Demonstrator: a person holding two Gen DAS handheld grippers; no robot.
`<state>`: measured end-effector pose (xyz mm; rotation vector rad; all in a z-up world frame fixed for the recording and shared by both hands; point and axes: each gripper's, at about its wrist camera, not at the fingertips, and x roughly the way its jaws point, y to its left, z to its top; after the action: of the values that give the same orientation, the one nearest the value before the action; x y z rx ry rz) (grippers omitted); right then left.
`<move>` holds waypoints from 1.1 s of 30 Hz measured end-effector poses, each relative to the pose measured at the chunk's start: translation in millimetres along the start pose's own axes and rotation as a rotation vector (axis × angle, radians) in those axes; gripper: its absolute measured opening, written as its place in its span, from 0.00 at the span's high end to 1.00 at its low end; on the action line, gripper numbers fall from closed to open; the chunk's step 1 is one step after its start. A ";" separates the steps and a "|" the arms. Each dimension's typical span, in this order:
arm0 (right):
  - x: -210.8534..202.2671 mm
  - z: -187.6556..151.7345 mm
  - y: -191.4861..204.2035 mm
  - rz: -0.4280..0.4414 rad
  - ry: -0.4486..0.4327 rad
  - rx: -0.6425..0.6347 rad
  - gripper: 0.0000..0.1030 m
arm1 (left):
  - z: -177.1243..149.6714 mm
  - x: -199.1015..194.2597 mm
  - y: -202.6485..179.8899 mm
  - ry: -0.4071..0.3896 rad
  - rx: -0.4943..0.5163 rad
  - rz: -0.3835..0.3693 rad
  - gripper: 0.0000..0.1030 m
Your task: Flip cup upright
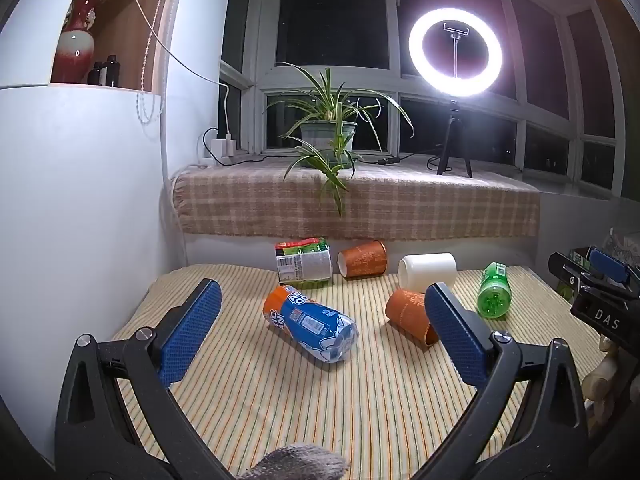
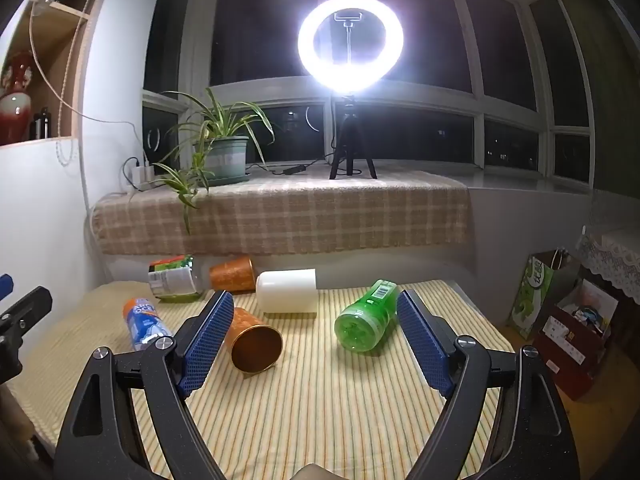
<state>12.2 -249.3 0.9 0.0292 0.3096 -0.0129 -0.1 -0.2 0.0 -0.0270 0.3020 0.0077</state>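
Observation:
Several cups lie on their sides on the striped table. A near orange cup lies with its mouth toward me. A far orange cup and a white cup lie at the back. A blue-and-orange cup, a green cup and a green-labelled cup lie tipped too. My left gripper is open above the blue-and-orange cup. My right gripper is open, with the near orange cup and the green cup between its fingers; it also shows in the left wrist view.
The striped table meets a white wall on the left. A checked-cloth ledge behind holds a potted plant and a ring light. Boxes and bags stand on the floor at the right.

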 end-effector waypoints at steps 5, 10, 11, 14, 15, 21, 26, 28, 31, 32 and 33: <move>-0.4 0.2 0.6 -0.002 -0.005 -0.001 0.19 | 0.2 1.8 0.6 0.007 -0.007 0.002 0.00; -4.2 0.6 0.4 -0.005 -0.011 -0.005 0.19 | 0.1 -1.1 -0.6 0.000 0.001 -0.002 0.00; -4.4 0.4 0.1 -0.004 -0.011 -0.005 0.19 | 0.0 -0.4 -0.4 0.001 0.001 0.000 0.00; -1.8 -1.0 1.5 -0.006 -0.011 -0.006 0.19 | 0.0 -0.8 -0.6 0.002 0.000 0.000 0.00; -0.9 -1.3 2.2 -0.006 -0.010 -0.007 0.19 | 0.0 -0.9 -0.7 0.002 0.000 0.000 0.00; -0.2 -0.9 0.9 -0.006 -0.010 -0.007 0.19 | -1.4 1.3 -3.3 0.003 -0.001 -0.002 0.00; -0.6 -1.4 0.4 -0.005 -0.011 -0.008 0.19 | -4.5 1.9 -1.4 0.004 -0.002 -0.001 0.00; -0.7 -1.2 0.8 -0.005 -0.012 -0.009 0.19 | -4.5 1.8 -1.4 0.005 -0.002 -0.002 0.00; -1.3 0.0 1.8 -0.006 -0.012 -0.010 0.19 | -4.6 1.9 -1.3 0.004 -0.003 -0.002 0.00; -1.4 -0.1 1.7 -0.006 -0.012 -0.010 0.19 | -4.5 1.8 -1.2 0.004 -0.003 -0.002 0.00; -1.4 -0.1 1.7 -0.005 -0.012 -0.009 0.19 | -5.6 2.0 -1.7 0.004 -0.003 -0.002 0.00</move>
<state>10.9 -247.6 1.3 0.0189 0.2976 -0.0171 0.1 -2.1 -5.8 -0.0299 0.3062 0.0060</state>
